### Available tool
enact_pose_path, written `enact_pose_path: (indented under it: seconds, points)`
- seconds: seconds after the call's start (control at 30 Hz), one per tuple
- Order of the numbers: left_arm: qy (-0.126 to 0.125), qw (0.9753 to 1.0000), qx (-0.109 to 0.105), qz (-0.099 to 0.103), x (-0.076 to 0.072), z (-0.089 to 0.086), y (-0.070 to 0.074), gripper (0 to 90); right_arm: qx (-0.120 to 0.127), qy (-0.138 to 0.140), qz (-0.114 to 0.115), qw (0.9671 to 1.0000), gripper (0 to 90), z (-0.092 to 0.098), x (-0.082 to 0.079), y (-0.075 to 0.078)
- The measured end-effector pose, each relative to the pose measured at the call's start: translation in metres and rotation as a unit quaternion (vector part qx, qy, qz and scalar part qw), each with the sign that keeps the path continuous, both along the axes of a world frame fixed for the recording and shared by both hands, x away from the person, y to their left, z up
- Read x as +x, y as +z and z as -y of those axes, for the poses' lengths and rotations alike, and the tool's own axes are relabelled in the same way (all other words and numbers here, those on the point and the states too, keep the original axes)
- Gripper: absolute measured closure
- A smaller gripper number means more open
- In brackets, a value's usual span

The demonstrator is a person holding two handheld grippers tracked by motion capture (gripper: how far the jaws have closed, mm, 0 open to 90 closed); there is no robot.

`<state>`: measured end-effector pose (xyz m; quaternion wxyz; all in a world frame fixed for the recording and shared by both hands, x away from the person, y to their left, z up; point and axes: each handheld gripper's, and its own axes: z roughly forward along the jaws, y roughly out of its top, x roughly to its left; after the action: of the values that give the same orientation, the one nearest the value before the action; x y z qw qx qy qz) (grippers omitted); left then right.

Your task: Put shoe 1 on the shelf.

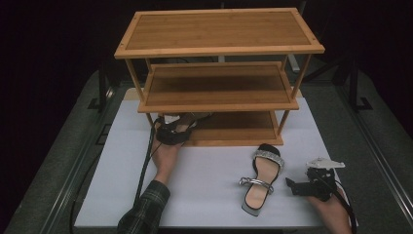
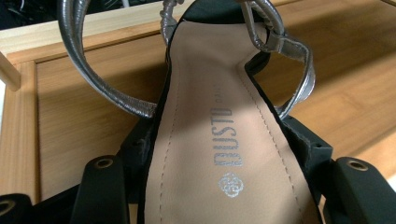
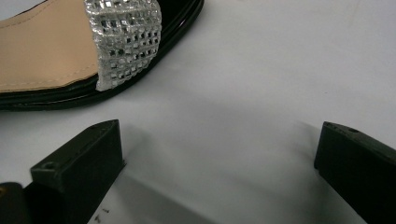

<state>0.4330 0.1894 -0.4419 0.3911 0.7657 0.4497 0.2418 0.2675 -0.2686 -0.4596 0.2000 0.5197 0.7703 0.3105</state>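
White tabletop point(image 1: 204, 195) runs under a dark room, and at its far side stands the three-tier bamboo shoe rack point(image 1: 219, 48), which is where my work is. My left gripper point(image 1: 174, 127) is clamped across the heel half of a sandal point(image 2: 205, 140), jaws pressing its black edges from both sides, and I have it pushed toward the left end of the lowest shelf point(image 1: 243, 127). From the left gripper view the tan insole points away from me over the shelf boards, silver straps point(image 2: 102, 93) looping up loose, and the sole seems to be hovering just above the wood, though I can't tell for sure whether it already touches. To do this well I would keep the sandal level, slide it deep enough that the heel clears the front rail, watch that the straps don't snag on the left post, and only then let the jaws part. The middle shelf point(image 1: 219, 87) and top shelf hold nothing; the lowest holds nothing but the shoe I'm bringing in. The matching sandal point(image 1: 262, 179) lies flat on the table in front of the rack's right end, jewelled toe band point(image 3: 125, 42) toward the rack. My right gripper point(image 1: 311, 185) rests just beside it with jaws wide apart, gripping nothing.
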Motion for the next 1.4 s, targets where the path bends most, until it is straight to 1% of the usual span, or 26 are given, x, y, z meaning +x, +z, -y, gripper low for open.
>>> enact_pose_path:
  seconds: [0.03,0.07,0.13,0.17,0.3,0.37,0.4,0.47,0.5,0.53,0.6,0.73,0.77,0.8,0.83,0.9,0.93,0.97,1.0,1.03,1.1,1.13,1.17,1.2,1.23,1.4]
  points:
    - [0.008,0.9999,-0.012,0.007,0.003,0.003,-0.002,38.2,0.0,0.0,0.0,1.0,0.5,0.0,0.0,0.0]
    - [0.012,0.9998,-0.016,0.006,0.005,0.004,-0.002,38.2,0.0,0.0,0.0,1.0,0.4,0.0,0.0,0.0]
    - [0.015,0.9997,-0.017,0.003,0.007,0.005,-0.003,38.1,0.0,0.0,0.0,1.0,0.4,0.0,0.0,0.0]
    - [0.014,0.9998,-0.01,0.001,0.008,0.004,-0.002,38.1,0.0,0.0,0.0,1.0,0.4,0.0,0.0,0.0]
    - [0.015,0.9997,-0.02,-0.003,0.01,0.002,-0.004,37.7,0.0,0.0,0.0,1.0,0.4,0.0,0.0,0.0]
    - [0.013,0.9998,-0.015,0.001,0.01,0.003,-0.004,37.5,0.0,0.0,0.0,1.0,0.4,0.0,0.0,0.0]
    - [0.014,0.9997,-0.021,0.005,0.01,0.004,-0.005,37.3,0.0,0.0,0.0,1.0,0.4,0.0,0.0,0.0]
    - [0.0,0.9997,-0.023,-0.002,0.01,0.001,-0.004,34.9,0.0,0.0,0.0,1.0,0.4,0.0,0.0,0.0]
    - [-0.003,0.9997,-0.022,0.0,0.009,0.0,-0.004,34.6,0.0,0.0,0.0,1.0,0.4,0.0,0.0,0.0]
    - [-0.002,0.9998,-0.02,0.001,0.009,0.0,-0.003,31.8,0.0,0.0,0.001,1.0,0.4,0.0,0.0,0.0]
    - [-0.002,0.9997,-0.024,0.004,0.007,0.0,-0.001,27.6,-0.001,0.0,0.002,1.0,0.5,0.0,0.0,0.0]
    - [-0.015,0.9998,-0.012,-0.007,0.0,-0.005,0.005,24.1,-0.001,0.001,0.002,1.0,0.4,0.0,0.0,0.0]
    - [-0.017,0.9998,-0.014,-0.004,-0.003,-0.007,0.007,24.5,-0.001,0.001,0.002,1.0,0.4,0.0,0.0,0.0]
    - [-0.019,0.9998,-0.001,0.006,-0.006,-0.009,0.01,26.1,-0.001,0.001,0.002,1.0,0.4,0.0,0.0,0.0]
    - [-0.023,0.9997,0.0,0.01,-0.008,-0.01,0.011,26.6,-0.001,0.001,0.002,1.0,0.5,0.0,0.0,0.0]
    - [-0.044,0.9989,0.01,0.012,-0.011,-0.015,0.014,27.2,-0.001,0.001,0.002,1.0,0.5,0.0,0.0,0.0]
    - [-0.05,0.9986,0.013,0.011,-0.014,-0.018,0.015,27.9,-0.001,0.001,0.002,1.0,0.4,0.0,0.0,0.0]
    - [-0.018,0.9998,-0.003,0.001,-0.021,-0.017,0.014,28.5,-0.001,0.001,0.002,1.0,0.5,0.0,0.0,0.0]
    - [-0.029,0.9996,-0.002,0.004,-0.025,-0.021,0.014,29.8,-0.001,0.001,0.002,1.0,0.4,0.0,0.0,0.0]
    - [-0.03,0.9995,-0.013,0.002,-0.028,-0.022,0.013,31.7,-0.001,0.001,0.002,1.0,0.5,0.0,0.0,0.0]
    - [-0.033,0.9991,-0.025,-0.002,-0.034,-0.027,0.014,35.4,-0.001,0.001,0.002,1.0,0.5,0.0,0.0,0.0]
    - [-0.039,0.999,-0.019,0.008,-0.036,-0.031,0.014,38.3,-0.001,0.001,0.002,1.0,0.5,0.0,0.0,0.0]
    - [-0.05,0.9986,-0.005,0.017,-0.037,-0.035,0.016,41.9,-0.001,0.001,0.002,1.0,0.5,0.0,0.0,0.0]
    - [-0.057,0.9982,-0.004,0.018,-0.037,-0.037,0.016,43.4,-0.001,0.001,0.002,1.0,0.5,0.0,0.0,0.0]
    - [-0.058,0.9981,-0.011,0.015,-0.039,-0.038,0.016,44.9,-0.001,0.001,0.002,1.0,0.5,0.0,0.0,0.0]
    - [-0.065,0.9976,-0.021,0.014,-0.04,-0.042,0.017,49.0,-0.001,0.0,0.002,1.0,0.5,0.0,0.0,0.0]
